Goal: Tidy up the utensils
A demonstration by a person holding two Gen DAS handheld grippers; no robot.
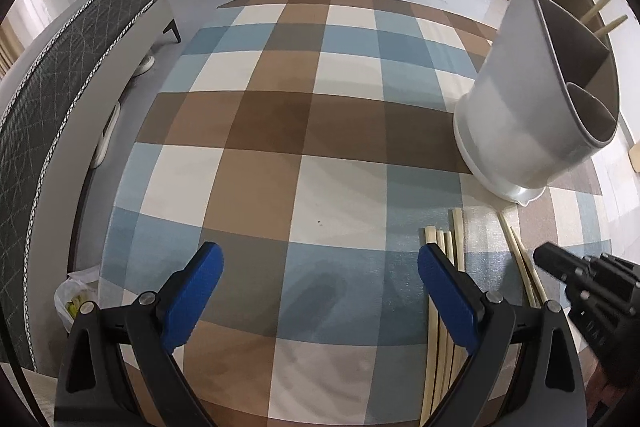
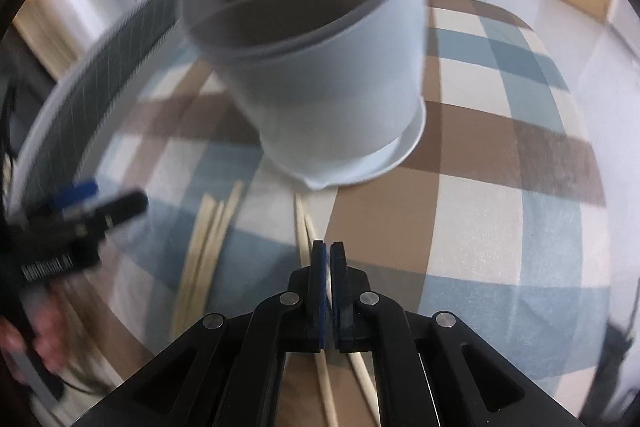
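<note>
Blue-padded left claw [image 1: 320, 255]: yours stands wide apart and empty, in front of the holder and off to its left.
Right claw [image 2: 329, 251]: pressed together just in front of the holder's base, over the loose pair. A pale sliver shows between the pads, but you cannot tell whether a stick is pinched.
Holder [image 1: 520, 99]: one grey-white caddy, upright on the checked cloth [image 1: 280, 147], with three compartments showing.
Stored chopsticks [image 1: 600, 7]: two, standing in the holder's farthest compartment.
Loose pair [image 1: 520, 255]: two chopsticks, lying just in front of the holder's base and running under the right claw.
Loose bundle [image 1: 450, 243]: at least four sticks, in front of the holder and left of the pair. The left claw's finger hides part of it, so the exact count is uncertain.
Step in hand: probably picking up from the loose pair, for the holder.
Next move: if a stick is gripped, you would need to lift it clear of the cloth, tip it end-down and aim for the compartment already holding two. Otherwise, part the pads and close again.
</note>
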